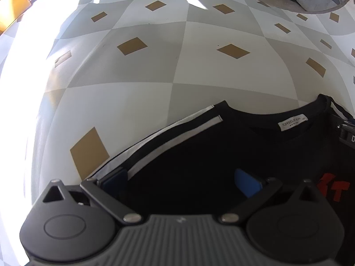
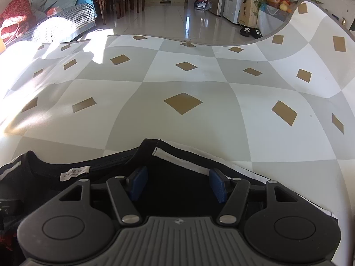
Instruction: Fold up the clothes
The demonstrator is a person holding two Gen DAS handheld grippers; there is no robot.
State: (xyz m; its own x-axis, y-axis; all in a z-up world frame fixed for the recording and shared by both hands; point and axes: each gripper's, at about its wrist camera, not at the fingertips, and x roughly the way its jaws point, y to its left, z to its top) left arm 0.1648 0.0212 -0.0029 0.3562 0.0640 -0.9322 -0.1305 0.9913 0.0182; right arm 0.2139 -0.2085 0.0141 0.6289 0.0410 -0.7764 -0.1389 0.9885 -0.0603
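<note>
Right wrist view: the right gripper (image 2: 179,186) hovers with its blue pads (image 2: 138,182) spread apart over the shoulder of a black cotton T-shirt with white-striped sleeves (image 2: 177,168), nothing pinched between them. In the left wrist view the left gripper (image 1: 180,180) is likewise released, its pads set wide over the opposite shoulder, one near the striped sleeve seam (image 1: 177,128); whether either pad actually brushes the cloth I cannot tell from this angle.

The shirt looks light, soft and limp, so it should drape and crease wherever lifted; I would take it at the shoulder seams, pinching both layers.

It lies flat, neck away from the cameras, on a grey-and-white checked bench cover with tan diamonds (image 2: 182,103). A white neck label (image 1: 292,124) shows inside the collar, and red print (image 1: 332,188) marks the chest.
</note>
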